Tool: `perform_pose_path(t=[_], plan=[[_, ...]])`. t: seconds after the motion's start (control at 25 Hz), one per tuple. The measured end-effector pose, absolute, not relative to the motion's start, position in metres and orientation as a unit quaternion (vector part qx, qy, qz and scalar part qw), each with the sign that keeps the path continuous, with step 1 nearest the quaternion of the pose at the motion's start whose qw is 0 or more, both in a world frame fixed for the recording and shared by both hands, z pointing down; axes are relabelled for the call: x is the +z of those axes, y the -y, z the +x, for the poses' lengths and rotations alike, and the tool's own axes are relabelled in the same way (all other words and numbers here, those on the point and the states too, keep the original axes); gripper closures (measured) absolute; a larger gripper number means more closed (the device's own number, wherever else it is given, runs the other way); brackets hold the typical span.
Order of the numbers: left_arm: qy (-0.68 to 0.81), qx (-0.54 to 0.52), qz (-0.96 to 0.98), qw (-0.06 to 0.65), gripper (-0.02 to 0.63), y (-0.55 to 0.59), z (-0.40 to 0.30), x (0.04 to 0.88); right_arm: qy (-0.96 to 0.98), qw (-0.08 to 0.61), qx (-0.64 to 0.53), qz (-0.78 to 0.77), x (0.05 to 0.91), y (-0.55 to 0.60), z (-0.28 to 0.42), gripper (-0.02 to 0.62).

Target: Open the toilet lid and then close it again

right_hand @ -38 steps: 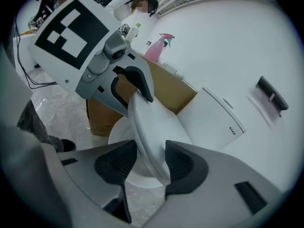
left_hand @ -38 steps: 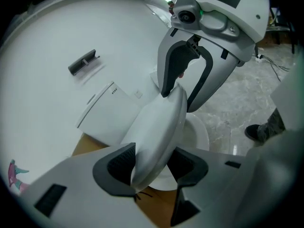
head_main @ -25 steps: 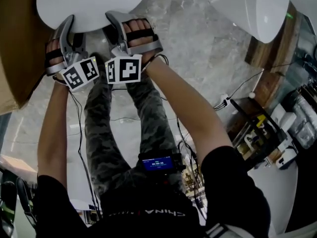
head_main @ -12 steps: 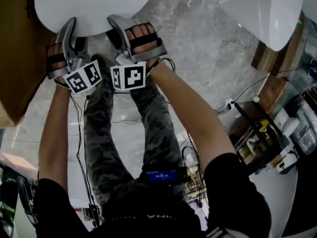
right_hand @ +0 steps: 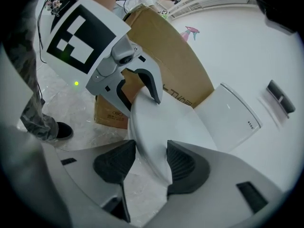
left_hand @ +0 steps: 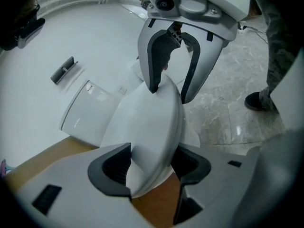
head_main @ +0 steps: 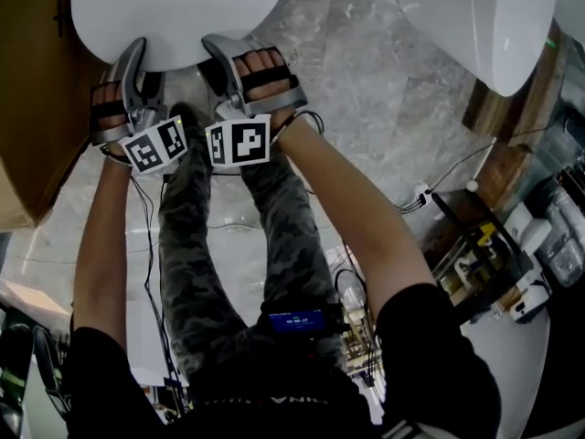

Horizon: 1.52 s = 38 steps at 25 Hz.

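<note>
The white toilet lid (head_main: 183, 7) lies near level at the top of the head view. Both grippers straddle its front rim side by side. The lid's rim (left_hand: 152, 122) lies between the dark pads of my left gripper (left_hand: 152, 167), whose jaws have just been opening and now hold it loosely. My right gripper (right_hand: 149, 163) is shut on the rim (right_hand: 161, 122) a little to the right. Each gripper view shows the other gripper over the same edge: the right gripper (left_hand: 169, 93) and the left gripper (right_hand: 141, 104).
The white cistern (left_hand: 85, 113) stands behind the lid against a white wall with a flush plate (left_hand: 64, 70). A cardboard box (head_main: 27, 108) is close on the left. A second white toilet (head_main: 466, 16) is at the upper right. Cables (head_main: 430, 186) trail over the marble floor.
Both grippers have sunk a little together with the lid's front edge. Over the last half second they have hardly moved.
</note>
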<state>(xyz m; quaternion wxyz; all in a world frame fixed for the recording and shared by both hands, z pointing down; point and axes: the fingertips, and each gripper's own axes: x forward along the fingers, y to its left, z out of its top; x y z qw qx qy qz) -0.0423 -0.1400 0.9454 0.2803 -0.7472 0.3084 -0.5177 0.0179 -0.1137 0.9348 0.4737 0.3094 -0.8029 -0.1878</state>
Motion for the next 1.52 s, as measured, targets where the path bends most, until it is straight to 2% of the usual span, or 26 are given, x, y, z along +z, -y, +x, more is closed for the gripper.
perform_pose_path(t=[0.32, 0.52, 0.96, 1.2, 1.4, 1.52], plan=[[-0.275, -0.544, -0.751, 0.254, 0.362, 0.130, -0.047, 0.945, 0.819, 0.492, -0.105, 0.276, 0.932, 0.107, 0.015, 0.391], [-0.256, -0.544, -0.773, 0.202, 0.360, 0.112, -0.048, 0.949, 0.820, 0.504, -0.060, 0.265, 0.934, 0.107, 0.022, 0.388], [-0.276, -0.506, -0.798, 0.175, 0.360, 0.112, -0.033, 0.881, 0.815, 0.506, -0.028, 0.279, 0.885, 0.103, 0.035, 0.388], [-0.315, -0.450, -0.830, 0.098, 0.367, 0.120, -0.008, 0.831, 0.809, 0.480, 0.035, 0.337, 0.841, 0.116, 0.059, 0.390], [-0.341, -0.407, -0.847, 0.005, 0.408, 0.095, -0.003, 0.762, 0.811, 0.419, 0.183, 0.365, 0.780, 0.098, 0.061, 0.436], [-0.361, -0.387, -0.849, -0.012, 0.480, 0.087, -0.005, 0.708, 0.810, 0.395, 0.200, 0.385, 0.727, 0.092, 0.064, 0.484]])
